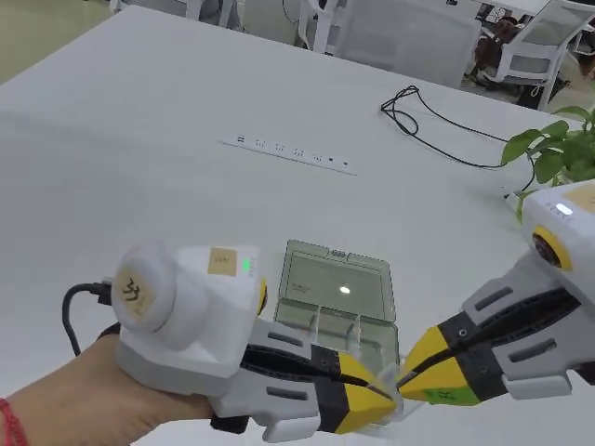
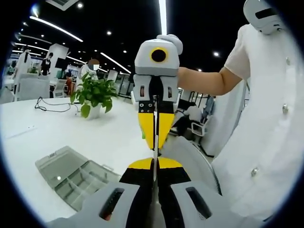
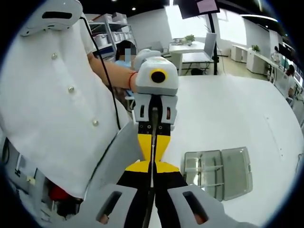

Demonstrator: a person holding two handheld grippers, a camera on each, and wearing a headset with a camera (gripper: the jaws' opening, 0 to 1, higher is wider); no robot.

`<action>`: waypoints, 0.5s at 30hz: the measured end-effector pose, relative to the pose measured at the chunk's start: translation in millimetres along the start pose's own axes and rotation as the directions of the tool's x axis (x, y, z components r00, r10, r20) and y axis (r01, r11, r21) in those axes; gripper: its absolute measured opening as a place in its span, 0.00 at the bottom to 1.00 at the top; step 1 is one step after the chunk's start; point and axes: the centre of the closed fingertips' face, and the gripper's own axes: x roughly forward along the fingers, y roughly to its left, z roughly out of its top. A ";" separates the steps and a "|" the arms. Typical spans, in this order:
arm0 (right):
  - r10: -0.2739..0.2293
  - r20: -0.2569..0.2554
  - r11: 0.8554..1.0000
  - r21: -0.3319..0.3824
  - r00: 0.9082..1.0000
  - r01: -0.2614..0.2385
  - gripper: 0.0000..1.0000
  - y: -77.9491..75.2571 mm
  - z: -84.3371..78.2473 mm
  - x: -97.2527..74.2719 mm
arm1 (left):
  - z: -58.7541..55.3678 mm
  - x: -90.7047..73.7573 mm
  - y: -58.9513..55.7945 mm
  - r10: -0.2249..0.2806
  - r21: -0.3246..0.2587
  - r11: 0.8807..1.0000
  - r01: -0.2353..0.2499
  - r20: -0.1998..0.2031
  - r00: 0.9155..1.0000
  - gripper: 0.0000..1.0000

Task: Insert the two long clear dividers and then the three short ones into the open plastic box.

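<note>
The open clear plastic box lies on the white table with its lid folded back; upright clear dividers stand in its near tray. Just in front of the box, my left gripper and right gripper meet tip to tip. Both are shut on one thin clear divider held edge-on between them. In the left gripper view my own jaws pinch that clear strip, and the right gripper faces me. The right gripper view shows its jaws closed, the left gripper opposite, and the box to the right.
A white power strip lies mid-table beyond the box. A black cable loops at the far right, next to a potted plant. Office chairs stand past the table's far edge. The person's white shirt is close behind the grippers.
</note>
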 end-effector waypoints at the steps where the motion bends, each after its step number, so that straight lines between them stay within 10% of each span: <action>1: 0.000 0.000 1.000 0.000 1.000 0.000 0.03 -0.1 -0.1 0.2 | -0.3 -0.1 0.1 0.001 0.000 1.000 -0.001 0.000 1.000 0.00; 15: -0.050 -0.023 0.999 0.004 0.999 0.050 0.03 -9.4 -10.4 -8.5 | -6.1 -9.4 13.1 0.066 -0.025 0.997 -0.067 -0.006 0.998 0.06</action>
